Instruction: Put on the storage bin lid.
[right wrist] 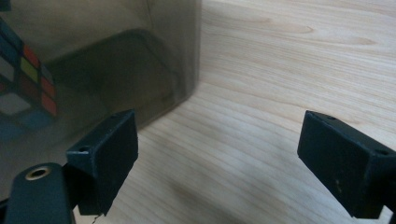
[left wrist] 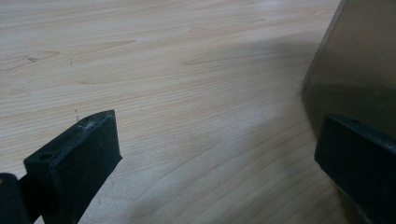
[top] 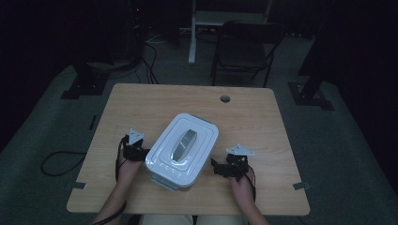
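White-lidded storage box (top: pixel 183 151), one, unlabelled; left gripper (top: pixel 134 146) at 9 o'clock, right gripper (top: pixel 228 165) at 3 o'clock, both jaws wide.

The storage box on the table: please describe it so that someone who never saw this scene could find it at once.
On the wooden table, look at the near middle, between the left tool and the right tool. The box lies there at an angle. It has a white lid with a grey handle on top, and smoky see-through walls.
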